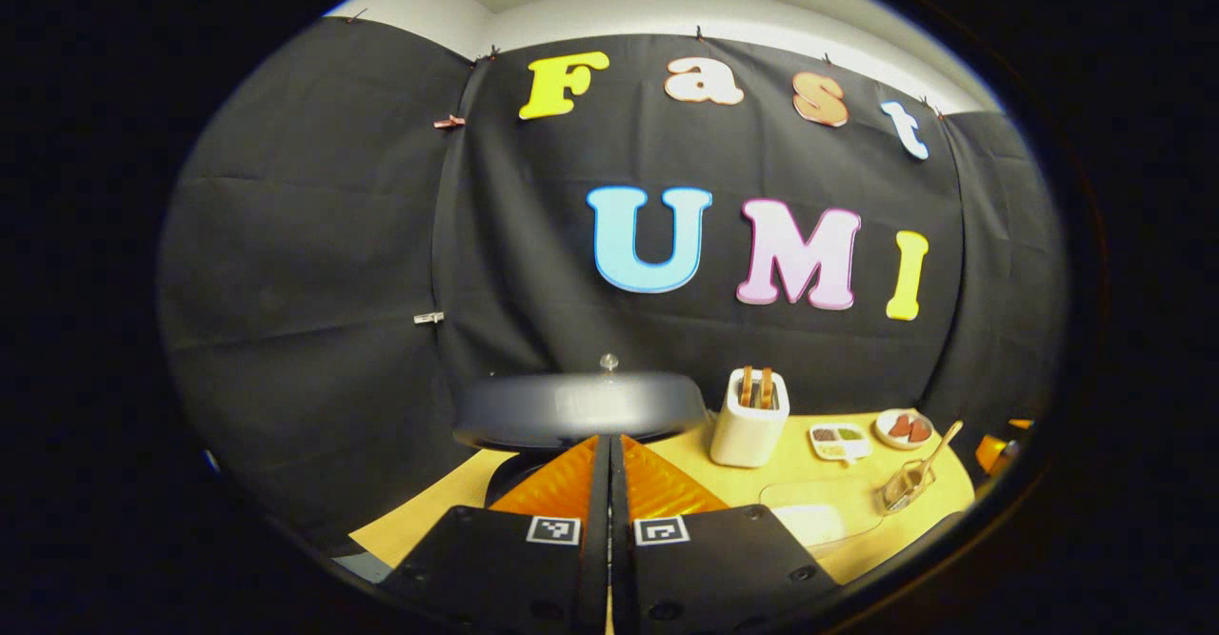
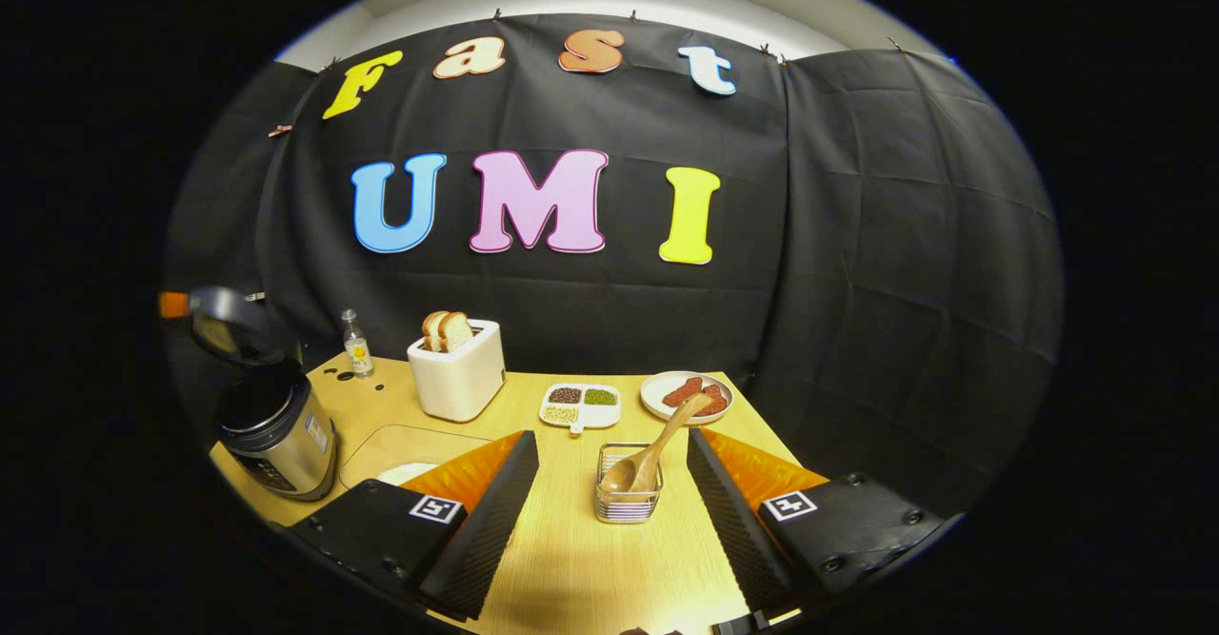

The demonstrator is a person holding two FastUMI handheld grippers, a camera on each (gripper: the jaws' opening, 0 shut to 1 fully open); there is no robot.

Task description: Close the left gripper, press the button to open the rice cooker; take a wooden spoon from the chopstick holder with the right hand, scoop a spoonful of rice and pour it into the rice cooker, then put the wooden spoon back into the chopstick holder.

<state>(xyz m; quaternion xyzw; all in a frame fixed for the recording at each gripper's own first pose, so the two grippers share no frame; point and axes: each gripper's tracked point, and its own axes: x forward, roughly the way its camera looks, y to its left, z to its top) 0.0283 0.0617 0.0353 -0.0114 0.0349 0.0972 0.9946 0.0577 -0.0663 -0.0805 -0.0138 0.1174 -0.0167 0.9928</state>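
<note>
My left gripper [image 1: 609,441] is shut, its fingers pressed together with nothing between them, right in front of the rice cooker. The cooker's dark lid [image 1: 581,406] stands raised and blurred just past the tips. In the right gripper view the steel rice cooker [image 2: 278,430] sits at the table's left with its lid [image 2: 233,326] tilted up. My right gripper [image 2: 611,439] is open, its fingers either side of the wire chopstick holder [image 2: 629,500]. A wooden spoon [image 2: 659,446] leans in the holder, bowl down, untouched. White rice [image 2: 407,472] lies in a clear tray [image 2: 381,445] beside the cooker.
A white toaster [image 2: 457,370] with bread stands at the back, a small bottle [image 2: 356,345] to its left. A divided dish of grains [image 2: 580,405] and a plate of red slices [image 2: 688,395] sit behind the holder. The wooden table [image 2: 571,568] ends close on the right.
</note>
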